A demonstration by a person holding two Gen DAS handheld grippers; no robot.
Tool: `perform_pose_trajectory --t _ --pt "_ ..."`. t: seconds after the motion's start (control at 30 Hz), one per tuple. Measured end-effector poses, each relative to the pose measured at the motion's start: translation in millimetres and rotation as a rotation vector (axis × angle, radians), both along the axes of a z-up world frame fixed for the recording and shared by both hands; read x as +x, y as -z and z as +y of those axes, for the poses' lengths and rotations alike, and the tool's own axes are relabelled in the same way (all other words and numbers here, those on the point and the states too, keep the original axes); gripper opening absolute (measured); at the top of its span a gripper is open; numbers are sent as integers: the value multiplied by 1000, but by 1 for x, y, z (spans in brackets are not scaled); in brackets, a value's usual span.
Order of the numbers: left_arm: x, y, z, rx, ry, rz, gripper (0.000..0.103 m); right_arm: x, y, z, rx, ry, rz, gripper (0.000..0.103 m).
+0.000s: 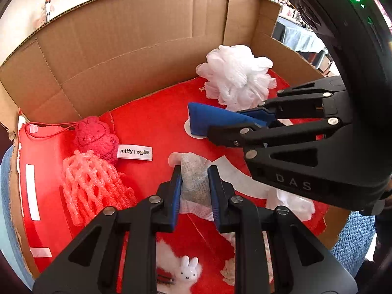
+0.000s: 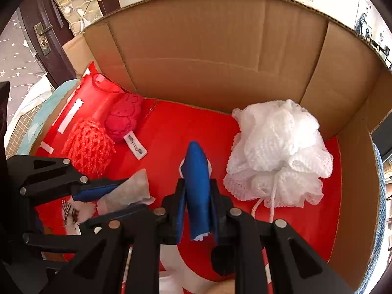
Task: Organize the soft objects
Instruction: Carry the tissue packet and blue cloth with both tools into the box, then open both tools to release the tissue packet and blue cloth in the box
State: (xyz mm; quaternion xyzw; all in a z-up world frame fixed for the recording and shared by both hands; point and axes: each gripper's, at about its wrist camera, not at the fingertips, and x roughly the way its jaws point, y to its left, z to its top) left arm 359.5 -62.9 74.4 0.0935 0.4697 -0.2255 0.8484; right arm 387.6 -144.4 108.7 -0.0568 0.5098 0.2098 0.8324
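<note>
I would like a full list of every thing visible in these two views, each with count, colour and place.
cardboard box: one, brown, red floor, holding everything below
mesh bath pouf: one, white, right side of the box
plush toy: one, dark pink, white "miffy" tag, left side
foam net sleeve: one, coral pink, in front of the plush toy
rabbit figure: one, white, near edge
grey sachet: one, between the left gripper's pads
blue cloth pouch: one, between the right gripper's pads
left gripper: black, blue pads, shut on the sachet
right gripper: black, shut on the pouch
</note>
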Motion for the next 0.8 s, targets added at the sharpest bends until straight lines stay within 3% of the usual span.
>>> perform_pose_trajectory --t 0.8 --pt "-11 5 -4 27 -11 -17 21 6 14 -1 16 7 28 30"
